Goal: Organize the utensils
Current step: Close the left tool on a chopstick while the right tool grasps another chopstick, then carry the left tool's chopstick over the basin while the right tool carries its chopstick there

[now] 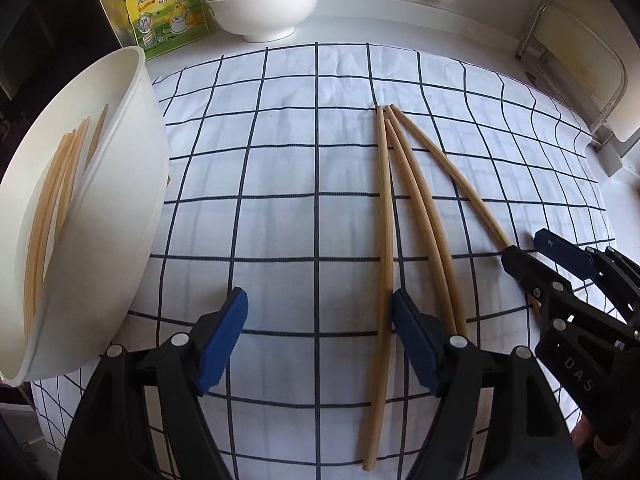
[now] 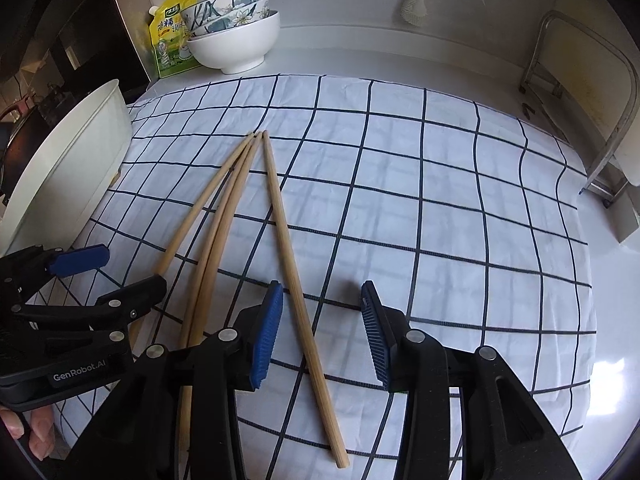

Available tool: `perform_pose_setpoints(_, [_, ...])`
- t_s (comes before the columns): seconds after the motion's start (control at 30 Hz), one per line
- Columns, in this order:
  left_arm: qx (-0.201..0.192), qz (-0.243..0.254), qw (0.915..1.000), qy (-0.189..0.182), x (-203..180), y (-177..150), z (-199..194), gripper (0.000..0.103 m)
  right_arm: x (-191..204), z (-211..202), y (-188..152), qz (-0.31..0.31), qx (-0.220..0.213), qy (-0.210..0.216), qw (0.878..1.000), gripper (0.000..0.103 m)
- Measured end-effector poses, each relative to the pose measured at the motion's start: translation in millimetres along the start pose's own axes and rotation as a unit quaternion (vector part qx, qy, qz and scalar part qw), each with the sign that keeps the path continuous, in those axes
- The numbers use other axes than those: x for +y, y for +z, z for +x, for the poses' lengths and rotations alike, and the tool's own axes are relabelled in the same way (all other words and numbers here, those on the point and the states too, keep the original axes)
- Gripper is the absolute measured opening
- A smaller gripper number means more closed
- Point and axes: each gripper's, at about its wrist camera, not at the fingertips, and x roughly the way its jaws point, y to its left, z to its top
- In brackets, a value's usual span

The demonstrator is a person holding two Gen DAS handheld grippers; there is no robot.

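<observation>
Chopsticks, three pale wooden ones (image 1: 386, 216), fan out on the checked white cloth (image 1: 280, 184). From the left wrist view, my left gripper (image 1: 320, 340) stands wide and empty, the nearest stick just inside its right jaw; the tilted white plastic tub (image 1: 120, 208) off its left jaw already holds sticks, so it looks like the destination. From the right wrist view, my right gripper (image 2: 322, 332) is partly open, straddling one chopstick (image 2: 298, 276) without pinching it, probably.
</observation>
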Motion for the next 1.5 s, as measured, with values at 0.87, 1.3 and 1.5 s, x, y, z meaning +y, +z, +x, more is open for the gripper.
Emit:
perform_pose_setpoints(0.87, [-0.068, 0.003, 0.9946, -0.079, 46.1, 27.2, -81.8, 0.007, 32.2, -61.2, 34.7, 0.039, -0.043, 0.052, 0.997, 0.006])
perform_pose_setpoints(1.3, [-0.093, -0.073, 0.9927, -0.022, 218.6, 26.7, -104.1, 0.007, 199.1, -63.6, 108.8, -0.039, -0.057, 0.133, 0.989, 0.006])
perform_pose_setpoints(1.5, [-0.072, -0.09, 0.9933, -0.015, 265.0, 22.7, -81.4, 0.007, 260.7, -30.8, 122.0, -0.06, -0.02, 0.139, 0.988, 0.006])
